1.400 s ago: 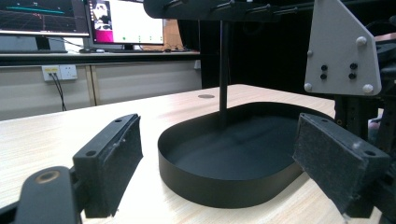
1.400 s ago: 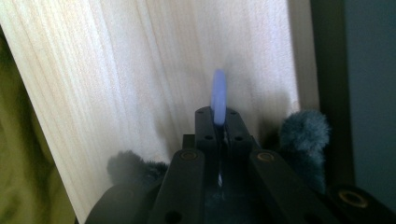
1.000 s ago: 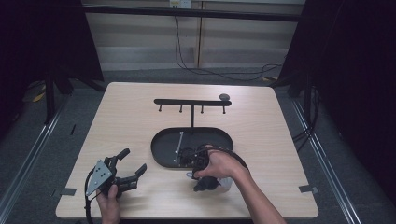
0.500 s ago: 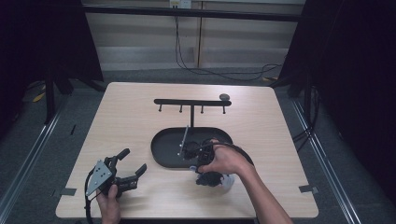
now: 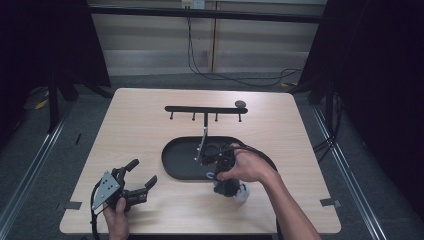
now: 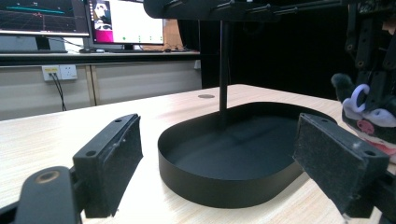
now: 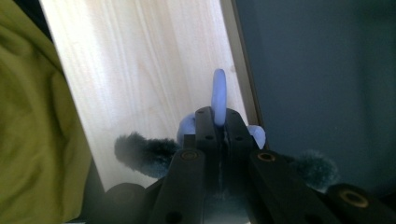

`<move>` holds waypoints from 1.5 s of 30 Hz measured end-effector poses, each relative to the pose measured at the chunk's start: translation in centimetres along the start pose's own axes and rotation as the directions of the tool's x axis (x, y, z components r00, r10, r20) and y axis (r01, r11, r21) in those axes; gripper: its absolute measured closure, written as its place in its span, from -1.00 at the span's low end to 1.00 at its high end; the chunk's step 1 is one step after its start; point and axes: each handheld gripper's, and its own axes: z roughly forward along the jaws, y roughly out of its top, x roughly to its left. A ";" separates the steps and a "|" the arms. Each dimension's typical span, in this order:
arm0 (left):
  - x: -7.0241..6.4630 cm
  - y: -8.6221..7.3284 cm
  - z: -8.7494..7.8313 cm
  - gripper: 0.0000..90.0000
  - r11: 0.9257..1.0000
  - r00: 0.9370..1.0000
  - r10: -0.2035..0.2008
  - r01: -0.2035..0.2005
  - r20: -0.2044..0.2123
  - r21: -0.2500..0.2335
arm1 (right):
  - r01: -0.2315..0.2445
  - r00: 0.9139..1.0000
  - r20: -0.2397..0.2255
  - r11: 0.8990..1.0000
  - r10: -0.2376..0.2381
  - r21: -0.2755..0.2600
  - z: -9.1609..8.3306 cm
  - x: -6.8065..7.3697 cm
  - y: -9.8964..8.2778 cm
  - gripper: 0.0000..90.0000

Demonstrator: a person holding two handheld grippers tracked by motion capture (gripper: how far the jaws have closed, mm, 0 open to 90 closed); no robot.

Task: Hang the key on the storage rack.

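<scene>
no words, numbers, labels or brand marks can be read anywhere. in the left gripper view, two monitors [image 6: 84,18] behind the tabletop show coloured graphics and windows, but their content is too small and blurred to make out as text.

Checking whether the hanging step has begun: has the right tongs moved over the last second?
Yes. The right tongs, shut on the plush keychain, has shifted rightward along the black tray's near rim, toward the table's right edge.
</scene>
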 end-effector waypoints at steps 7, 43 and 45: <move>0.0 0.0 0.0 -0.66 1.000 1.000 0.000 0.000 0.000 0.000 | 0.016 1.000 0.012 1.000 -0.016 -0.019 -0.8 0.1 -0.1 0.95; 0.0 0.0 0.0 -0.66 1.000 1.000 0.000 0.000 0.000 -0.001 | 0.004 0.998 0.055 0.988 0.004 -0.156 -6.9 -1.1 -0.6 0.95; 0.0 0.0 0.0 -0.66 1.000 1.000 -0.003 0.003 0.000 -0.002 | 0.001 0.999 0.053 0.989 0.007 -0.151 -7.2 -1.3 -0.5 0.95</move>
